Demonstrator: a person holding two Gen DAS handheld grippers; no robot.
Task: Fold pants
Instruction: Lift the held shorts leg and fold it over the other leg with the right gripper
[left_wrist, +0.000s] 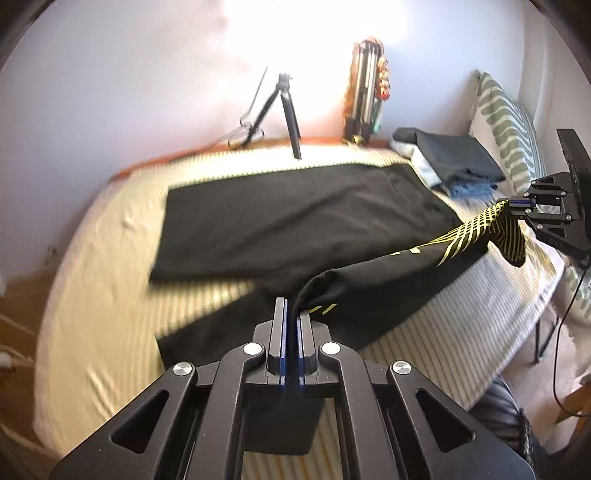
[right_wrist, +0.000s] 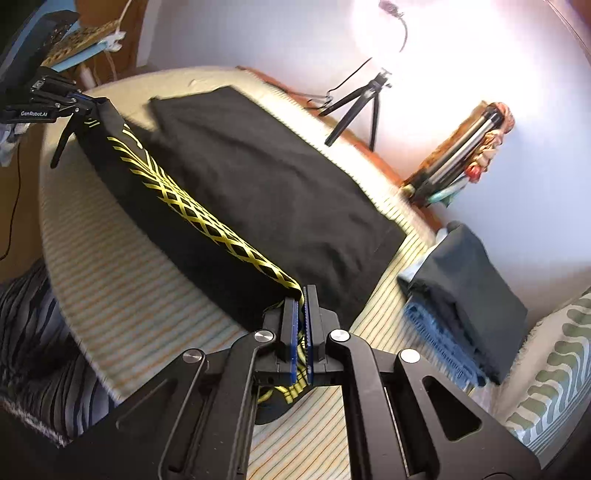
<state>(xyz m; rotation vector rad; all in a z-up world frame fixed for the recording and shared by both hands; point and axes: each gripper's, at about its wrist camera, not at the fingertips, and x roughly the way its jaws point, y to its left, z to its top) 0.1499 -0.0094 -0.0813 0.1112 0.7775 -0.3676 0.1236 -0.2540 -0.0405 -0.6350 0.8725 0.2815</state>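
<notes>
While we are holding the cloth up between both tools, these lines are setting out what we are seeing.

Pants: the black pants are lying spread across the bed, with the near edge, bearing a yellow lattice print, being lifted clear of the bedding and stretched between the two grippers.

Left gripper: the left gripper is pinching black fabric at one end of the lifted edge, its blue-padded jaws standing nearly together with only the cloth between them; in the right wrist view we are seeing it at the far end of the stretched strip.

Right gripper: the right gripper is clamping the yellow-printed end of the same edge, its jaws pressed close on the cloth; from the left wrist view it is showing at the far right.

Bed: we are working over a striped cover in pale tones.

Folded stack: a pile of folded clothes, dark grey over blue, is sitting on the bed beside the pants, near a green-patterned pillow.

Tripod: a small black tripod is standing at the far edge of the bed by the wall.

Containers: we are seeing none holding anything.
</notes>
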